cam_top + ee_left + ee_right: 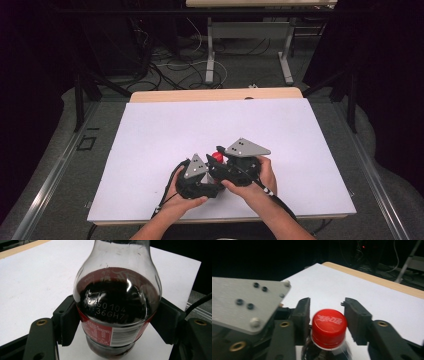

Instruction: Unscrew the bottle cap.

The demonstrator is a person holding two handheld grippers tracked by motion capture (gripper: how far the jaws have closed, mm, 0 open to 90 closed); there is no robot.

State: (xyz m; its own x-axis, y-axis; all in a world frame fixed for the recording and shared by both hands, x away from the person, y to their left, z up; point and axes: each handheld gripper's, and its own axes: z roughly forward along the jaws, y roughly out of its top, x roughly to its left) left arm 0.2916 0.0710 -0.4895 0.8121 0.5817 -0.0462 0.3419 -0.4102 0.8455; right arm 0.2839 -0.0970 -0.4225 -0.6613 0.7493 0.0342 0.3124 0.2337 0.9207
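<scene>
**Full bottle, tight cap: a slip would spill it**

The white table point(150, 130) is bare except for what I hold near its front edge, so anything that spills would run straight across it towards me. The bottle point(117, 305) stands upright on that sheet. It is filled with dark drink up to its shoulder, which makes it heavy. If I twist the top harder than my lower grip can resist, I think the whole bottle will turn with the cap or tip over. The sides are smooth and rounded and the label is slick, so the pads could slide on them. Squeezing harder could also dent the soft plastic and push the drink up once the seal breaks. The cap point(329, 326) is small and ridged, and a grip that sits off-centre may skid off it and jolt the bottle. Because the drink is fizzy, I would open it slowly.

My left tongs point(116, 322) are pressed onto the bottle's body at the label, one pad on each flank, pinching it firmly just above the table. My right tongs point(327, 307) come from above with a jaw on each side of the red cap. They are closed in on it, though that view is slightly blurred and I can't judge how hard they bite.
</scene>
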